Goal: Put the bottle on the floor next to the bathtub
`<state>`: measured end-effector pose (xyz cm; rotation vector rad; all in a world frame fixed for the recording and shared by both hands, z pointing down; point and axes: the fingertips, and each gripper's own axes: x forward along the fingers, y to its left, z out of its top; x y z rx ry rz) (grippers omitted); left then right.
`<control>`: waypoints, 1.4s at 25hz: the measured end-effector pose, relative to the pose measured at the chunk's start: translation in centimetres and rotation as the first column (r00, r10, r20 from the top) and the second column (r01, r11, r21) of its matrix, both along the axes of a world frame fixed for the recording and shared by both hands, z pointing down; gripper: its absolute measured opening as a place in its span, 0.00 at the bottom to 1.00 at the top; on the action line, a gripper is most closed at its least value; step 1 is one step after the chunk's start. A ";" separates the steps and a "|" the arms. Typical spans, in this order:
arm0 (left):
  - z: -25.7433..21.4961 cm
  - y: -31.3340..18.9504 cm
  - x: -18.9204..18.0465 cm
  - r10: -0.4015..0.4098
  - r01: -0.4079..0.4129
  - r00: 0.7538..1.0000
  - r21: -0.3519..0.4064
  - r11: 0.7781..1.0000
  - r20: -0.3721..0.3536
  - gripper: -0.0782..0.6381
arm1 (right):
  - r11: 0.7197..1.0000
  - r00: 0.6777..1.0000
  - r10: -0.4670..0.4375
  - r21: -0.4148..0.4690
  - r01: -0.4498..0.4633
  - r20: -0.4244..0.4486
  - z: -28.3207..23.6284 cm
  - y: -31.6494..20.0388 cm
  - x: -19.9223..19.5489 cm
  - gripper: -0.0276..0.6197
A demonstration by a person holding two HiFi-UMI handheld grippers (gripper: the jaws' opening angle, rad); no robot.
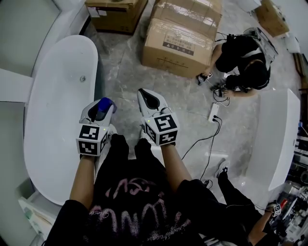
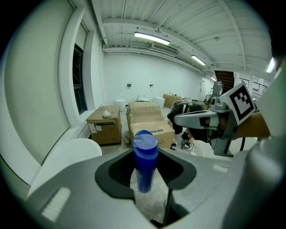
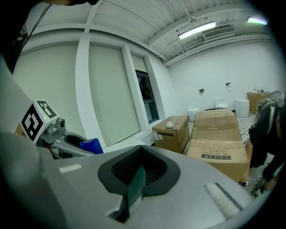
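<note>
A blue bottle (image 1: pixel 104 106) with a lighter blue cap is held upright in my left gripper (image 1: pixel 101 103), which is shut on it above the right rim of the white bathtub (image 1: pixel 57 120). In the left gripper view the bottle (image 2: pixel 145 154) stands between the grey jaws of that gripper (image 2: pixel 146 176). My right gripper (image 1: pixel 147 97) hangs beside it over the marble floor (image 1: pixel 125 72), jaws shut with nothing in them. The right gripper view shows its own closed jaws at the gripper (image 3: pixel 137 176), and the bottle (image 3: pixel 91 146) at the far left.
Two taped cardboard boxes (image 1: pixel 180 33) and a smaller box (image 1: pixel 115 12) stand on the floor ahead. A person in black (image 1: pixel 243 62) crouches at the right near a power strip (image 1: pixel 214 111) and cables. Another white tub (image 1: pixel 276 139) stands at the right.
</note>
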<state>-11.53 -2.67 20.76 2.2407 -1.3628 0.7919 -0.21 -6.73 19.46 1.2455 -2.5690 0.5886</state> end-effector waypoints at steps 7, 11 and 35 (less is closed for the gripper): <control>2.0 -0.5 -0.1 0.038 -0.039 0.999 -0.035 0.999 -0.016 0.32 | 0.999 0.999 0.044 -0.022 -0.045 -0.022 1.2 0.2 0.2 0.06; 3.0 -1.1 0.1 0.044 -0.045 0.999 -0.051 0.998 -0.018 0.32 | 0.997 0.998 0.059 -0.039 -0.060 -0.029 2.3 0.1 0.6 0.06; 12.1 -3.2 0.9 0.050 -0.050 0.999 -0.194 0.980 -0.007 0.32 | 0.986 0.998 0.031 -0.162 -0.038 -0.046 10.2 -2.0 1.0 0.07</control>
